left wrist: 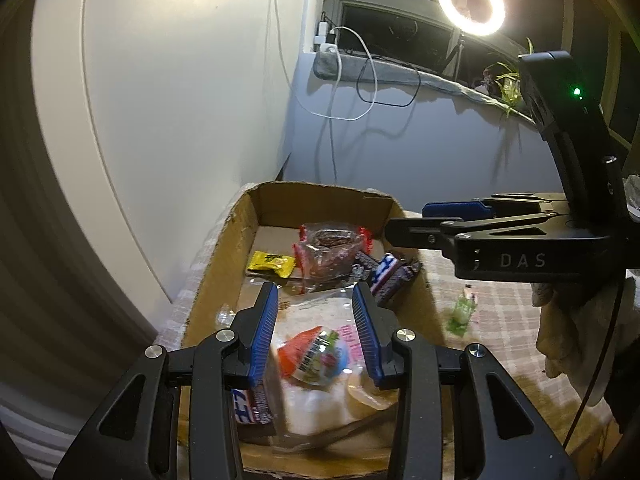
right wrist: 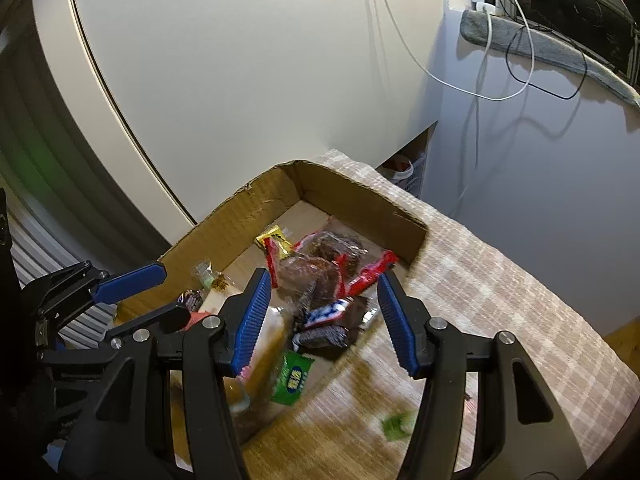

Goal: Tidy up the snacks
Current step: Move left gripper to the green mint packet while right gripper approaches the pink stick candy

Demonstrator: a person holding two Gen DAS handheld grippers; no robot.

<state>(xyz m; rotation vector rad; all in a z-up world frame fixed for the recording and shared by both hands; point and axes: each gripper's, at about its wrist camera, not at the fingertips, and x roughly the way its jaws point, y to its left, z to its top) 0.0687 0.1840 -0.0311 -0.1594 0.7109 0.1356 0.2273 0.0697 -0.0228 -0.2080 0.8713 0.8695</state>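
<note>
A shallow cardboard box [left wrist: 224, 248] [right wrist: 224, 216] sits on a plaid-covered table. In it lie a yellow packet [left wrist: 270, 264], a clear bag of brown cakes [left wrist: 330, 254] [right wrist: 320, 268], blue-and-brown chocolate bars [left wrist: 390, 276] [right wrist: 326, 320] and a green packet [right wrist: 292, 376]. My left gripper [left wrist: 316, 330] is open over the box, just above a clear bag with an orange-and-white snack [left wrist: 316, 356], not touching it. My right gripper [right wrist: 320, 316] is open above the box's near right side; it shows in the left wrist view [left wrist: 420, 224].
A small green packet [left wrist: 462, 314] [right wrist: 396, 424] lies on the tablecloth [right wrist: 500, 292] right of the box. A white wall, dangling cables [left wrist: 344, 80] and a ring light [left wrist: 470, 2] stand behind. The table's right edge drops off [right wrist: 600, 320].
</note>
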